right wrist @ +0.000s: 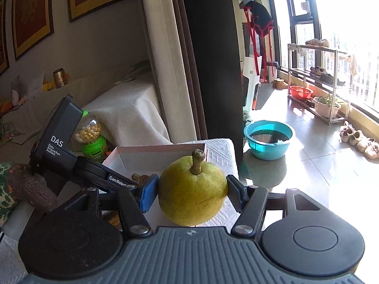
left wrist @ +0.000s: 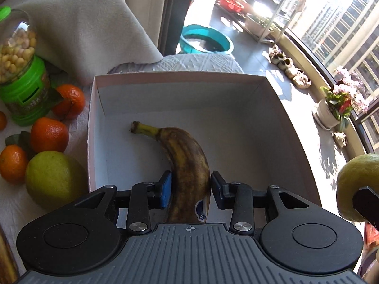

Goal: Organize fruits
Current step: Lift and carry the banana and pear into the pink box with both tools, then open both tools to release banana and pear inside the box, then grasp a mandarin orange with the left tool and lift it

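Note:
My left gripper [left wrist: 190, 188] is shut on a brown-spotted banana [left wrist: 182, 156] and holds it inside the white cardboard box [left wrist: 279, 108]; the banana's stem points to the back left. My right gripper [right wrist: 190, 193] is shut on a yellow-green pear [right wrist: 191, 193], stem up, held above the table's right edge beside the box [right wrist: 151, 153]. That pear also shows at the right edge of the left wrist view [left wrist: 355, 184]. Left of the box lie another pear [left wrist: 53, 179] and several oranges [left wrist: 48, 133] on the white cloth.
A green-based jar of yellow snacks [left wrist: 21, 71] stands at the back left of the table. A draped sofa [left wrist: 83, 23] is behind. The table ends right of the box; below are a teal basin [left wrist: 206, 40], shoes and a flower pot [left wrist: 331, 113].

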Motion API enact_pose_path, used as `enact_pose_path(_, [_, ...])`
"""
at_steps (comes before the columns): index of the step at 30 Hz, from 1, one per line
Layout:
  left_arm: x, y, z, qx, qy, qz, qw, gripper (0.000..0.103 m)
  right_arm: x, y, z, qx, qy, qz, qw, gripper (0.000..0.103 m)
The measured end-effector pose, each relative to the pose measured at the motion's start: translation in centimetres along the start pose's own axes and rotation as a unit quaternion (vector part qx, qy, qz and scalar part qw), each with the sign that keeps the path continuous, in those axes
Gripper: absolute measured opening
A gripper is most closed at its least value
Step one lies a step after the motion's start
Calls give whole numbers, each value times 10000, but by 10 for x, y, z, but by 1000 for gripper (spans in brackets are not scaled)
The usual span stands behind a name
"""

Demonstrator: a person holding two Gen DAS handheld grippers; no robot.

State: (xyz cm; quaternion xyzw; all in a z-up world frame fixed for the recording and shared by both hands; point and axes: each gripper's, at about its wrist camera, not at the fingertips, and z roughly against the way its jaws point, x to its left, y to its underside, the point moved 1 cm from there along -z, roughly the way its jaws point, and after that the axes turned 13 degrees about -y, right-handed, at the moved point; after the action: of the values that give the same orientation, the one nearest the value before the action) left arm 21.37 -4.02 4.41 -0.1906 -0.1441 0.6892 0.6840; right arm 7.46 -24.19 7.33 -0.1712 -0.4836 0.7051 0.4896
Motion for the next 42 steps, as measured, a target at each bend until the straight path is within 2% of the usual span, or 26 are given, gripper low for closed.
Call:
enact_pose_path(2, [7, 2, 13, -218, 135, 121, 9996, 39, 4, -3, 0, 47, -51, 14, 10000, 62])
enact_pose_path(3, [12, 4, 26, -458, 283, 190, 9984, 40, 7, -4, -1, 67, -79, 23, 9999, 62])
enact_pose_path(5, [27, 10, 55, -944, 575, 325, 9933, 40, 11, -9, -4, 100, -135, 15, 9999, 62])
enact_pose_path(7, [48, 25, 85, -1497, 751, 451, 9848, 40, 17, -16, -13, 156, -255, -38, 9995, 62])
enact_pose_path(8, [63, 39, 101, -1839, 733, 492, 9790, 40, 20, -19, -20, 192, -331, -85, 9992, 62])
enact_pose_path(11, [100, 77, 125, -2419, 449, 675, 9669, 40, 26, -31, -53, 439, -695, -490, 9954, 62])
enact_pose_path(15, [146, 129, 123, -2508, 111, 1084, 9619, 40, 33, -34, -115, 858, -1130, -1396, 9800, 62])
enact_pose_path(17, [162, 147, 119, -2503, -31, 1188, 9608, 40, 41, -30, -138, 1048, -1134, -1554, 9757, 62])
enact_pose_path(19, [177, 162, 117, -2525, -156, 1281, 9590, 40, 52, -21, -159, 1270, -956, -1507, 9757, 62])
enact_pose_path(21, [191, 172, 117, -2611, -232, 1304, 9562, 40, 57, -14, -170, 1436, -815, -1459, 9754, 64])
enact_pose_path(22, [196, 175, 116, -2638, -284, 1320, 9551, 40, 57, -13, -168, 1312, -839, -1489, 9765, 65])
enact_pose_path(27, [215, 187, 113, -2606, -421, 1530, 9523, 40, 61, -23, -155, 1132, -1183, -1613, 9732, 73])
enact_pose_path(32, [220, 188, 110, -2590, -601, 1561, 9513, 40, 94, -30, -133, 991, -780, -612, 9901, 73])
enact_pose_path(35, [217, 189, 113, -2564, -708, 1483, 9525, 40, 132, -19, -124, 985, -421, 531, 9928, 76])
enact_pose_path(38, [210, 187, 115, -2555, -698, 1307, 9554, 40, 170, 1, -115, 964, -162, 1623, 9819, 77])
enact_pose_path(40, [203, 186, 118, -2613, -719, 1104, 9562, 40, 195, 21, -104, 864, 57, 2344, 9683, 78])
enact_pose_path(42, [196, 185, 119, -2645, -725, 918, 9573, 40, 210, 38, -90, 680, 89, 2784, 9580, 78])
